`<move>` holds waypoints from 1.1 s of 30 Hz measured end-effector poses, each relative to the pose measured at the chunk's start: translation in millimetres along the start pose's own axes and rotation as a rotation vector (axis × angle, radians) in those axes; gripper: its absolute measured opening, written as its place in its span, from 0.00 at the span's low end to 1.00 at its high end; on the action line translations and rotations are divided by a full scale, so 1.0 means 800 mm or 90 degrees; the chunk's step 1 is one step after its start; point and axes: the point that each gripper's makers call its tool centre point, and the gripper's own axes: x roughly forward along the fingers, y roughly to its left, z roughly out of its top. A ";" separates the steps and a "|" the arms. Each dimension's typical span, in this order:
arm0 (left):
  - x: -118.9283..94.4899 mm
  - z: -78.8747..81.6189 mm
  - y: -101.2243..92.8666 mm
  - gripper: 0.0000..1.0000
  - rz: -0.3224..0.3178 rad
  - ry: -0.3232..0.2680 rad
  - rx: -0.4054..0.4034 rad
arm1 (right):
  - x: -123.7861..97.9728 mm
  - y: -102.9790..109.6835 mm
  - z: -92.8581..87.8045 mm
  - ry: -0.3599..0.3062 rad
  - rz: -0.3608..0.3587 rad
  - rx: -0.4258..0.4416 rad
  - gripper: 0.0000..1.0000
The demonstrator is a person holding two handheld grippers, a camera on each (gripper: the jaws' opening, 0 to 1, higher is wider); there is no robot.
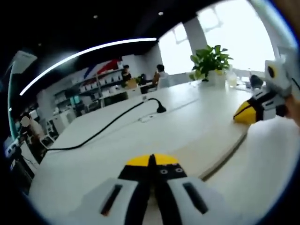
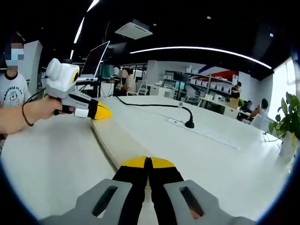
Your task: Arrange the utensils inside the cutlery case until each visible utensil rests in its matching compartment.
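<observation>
While both grippers hover over a long white table (image 1: 187,126), no cutlery case or utensil can be made out on its surface in either view, so their position cannot be told. Seen from its own camera, the left gripper (image 1: 153,160) has its 2 yellow-tipped jaws pressed together with nothing between them, just above the table's pale edge. From the right gripper view, the right gripper (image 2: 148,162) is likewise clenched on nothing, its yellow tips meeting above the same white surface. Each gripper also appears in the other's view: the right one at the far right of the left gripper view, the left one at the left of the right gripper view, held by a hand (image 2: 44,108) with a beaded bracelet on the wrist. A black cable (image 2: 154,106) runs across the table to a plug. A potted green plant (image 1: 210,61) stands at the far end near bright windows. Several people sit at desks in the office behind.
</observation>
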 end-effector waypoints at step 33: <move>0.008 -0.002 0.001 0.00 -0.009 -0.036 -0.078 | 0.007 -0.006 -0.004 -0.003 -0.030 0.060 0.00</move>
